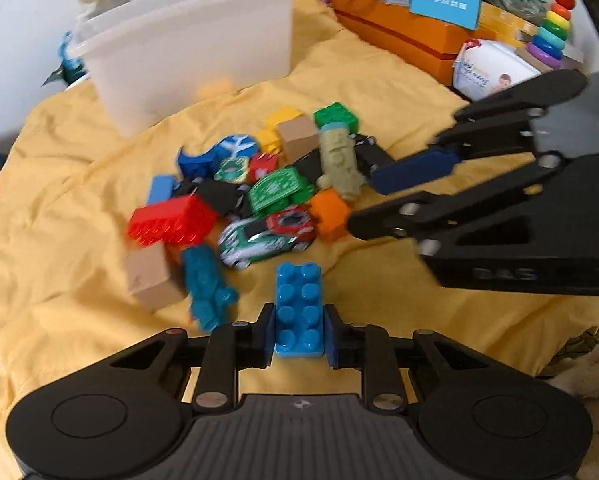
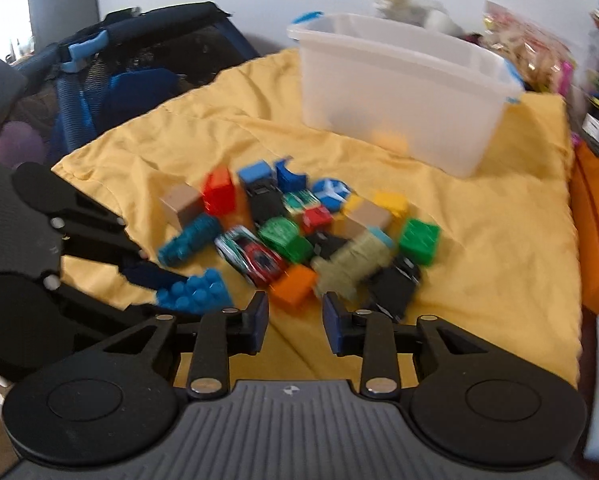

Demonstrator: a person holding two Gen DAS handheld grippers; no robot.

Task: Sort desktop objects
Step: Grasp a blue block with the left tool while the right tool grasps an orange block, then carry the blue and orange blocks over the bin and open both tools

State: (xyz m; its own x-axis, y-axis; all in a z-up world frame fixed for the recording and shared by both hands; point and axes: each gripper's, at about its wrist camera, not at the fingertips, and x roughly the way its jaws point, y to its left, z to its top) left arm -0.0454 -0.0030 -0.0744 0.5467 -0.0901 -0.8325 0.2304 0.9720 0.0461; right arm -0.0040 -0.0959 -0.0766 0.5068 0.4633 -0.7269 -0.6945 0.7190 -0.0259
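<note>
The left tongs (image 1: 299, 334) are clamped on a blue studded brick (image 1: 299, 308), both pads pressed against its long sides, near the front edge of the yellow cloth (image 1: 399, 92) that covers the tabletop. The right tongs (image 2: 295, 322) stand parted with nothing between the pads, poised just in front of the toy pile, close to an orange block (image 2: 295, 288) and an olive-green figure (image 2: 355, 264). The pile sits mid-cloth: a red brick (image 1: 171, 220), a green brick (image 1: 335, 117), a green-and-white toy car (image 1: 259, 240), a teal figure (image 1: 207, 288) and tan cubes (image 1: 151, 278). A translucent white bin (image 1: 187, 48) stands toward the cloth's far edge, well apart from the pile.
</note>
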